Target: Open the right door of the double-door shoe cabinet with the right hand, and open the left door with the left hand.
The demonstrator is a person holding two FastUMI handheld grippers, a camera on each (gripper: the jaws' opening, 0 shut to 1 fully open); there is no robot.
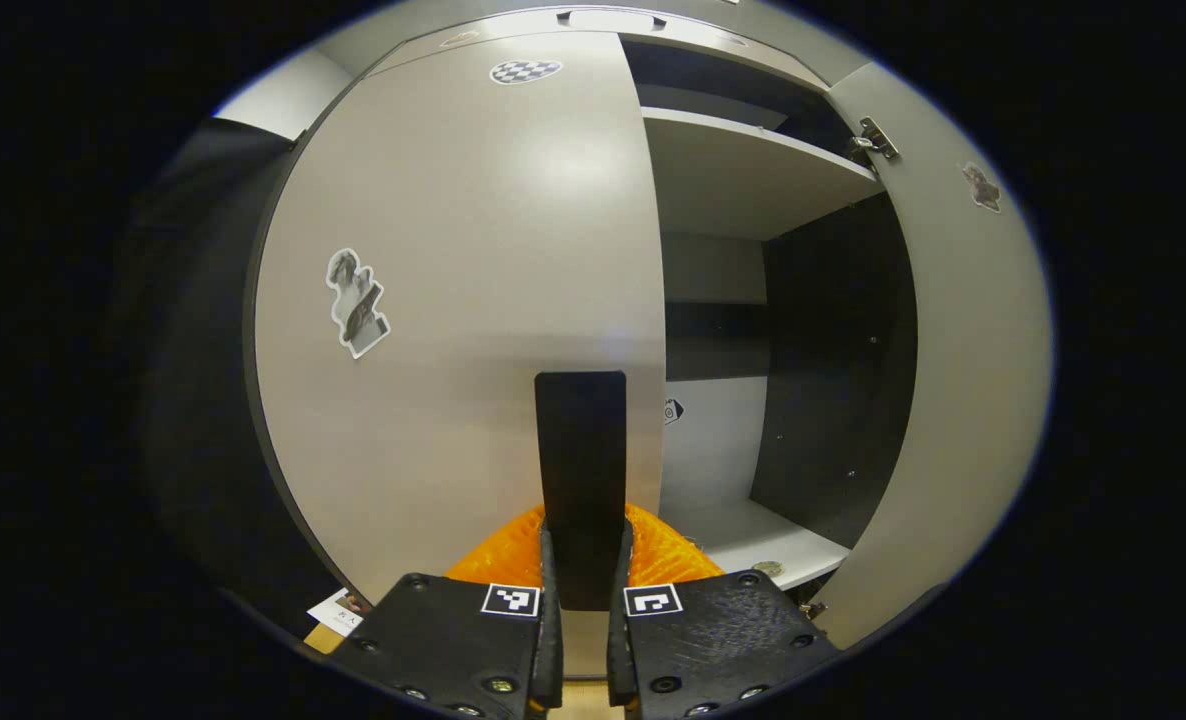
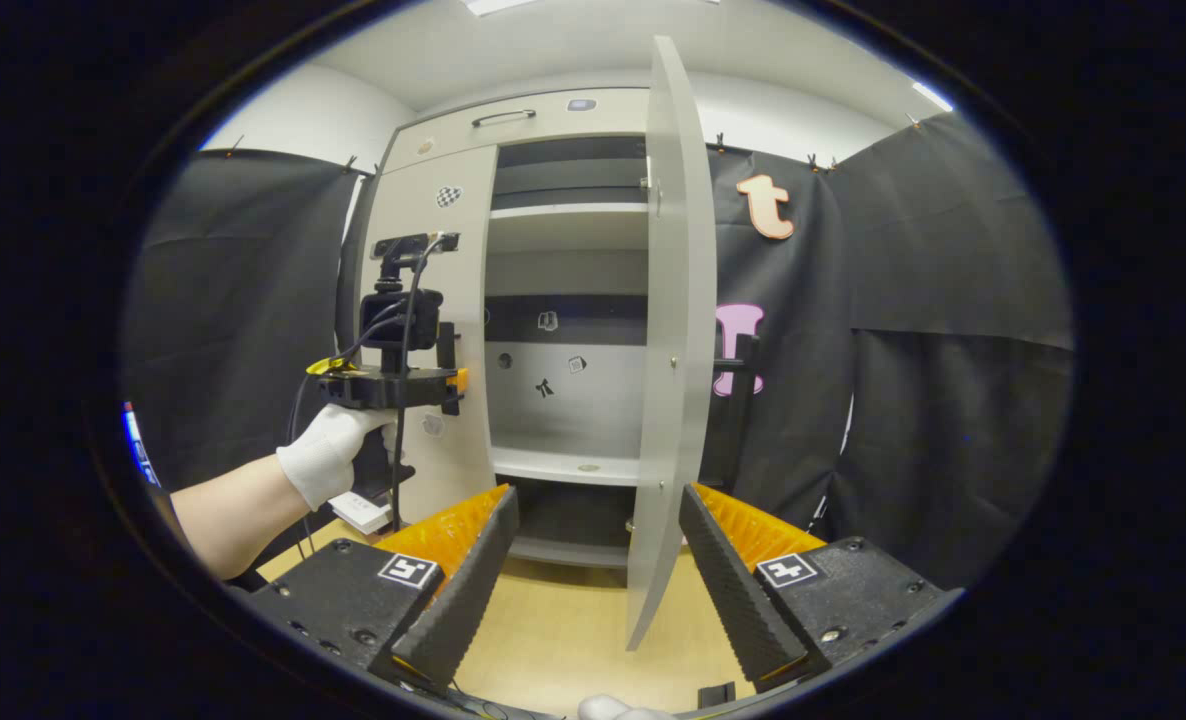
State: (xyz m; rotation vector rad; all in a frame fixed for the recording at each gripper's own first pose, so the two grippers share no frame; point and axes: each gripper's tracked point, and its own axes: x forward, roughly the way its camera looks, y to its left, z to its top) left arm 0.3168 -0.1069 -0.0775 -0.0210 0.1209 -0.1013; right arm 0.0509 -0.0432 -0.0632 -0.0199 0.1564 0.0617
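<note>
Black cloth walls [image 2: 933, 330] and a pale wood floor [image 2: 563, 620] surround the tall light-grey double-door shoe cabinet [image 2: 553, 130]. Its two doors differ: the right door [image 2: 668, 330] stands wide open, the left door [image 1: 453, 300] is closed. Two pale shelves [image 1: 753, 170] show inside, seemingly holding only a small round item [image 1: 768, 568]. The left gripper [image 1: 583, 600] has its jaws nearly closed around the left door's flat black handle [image 1: 581, 470]. The right gripper [image 2: 593, 560] has its jaws wide apart, gripping nothing.
</note>
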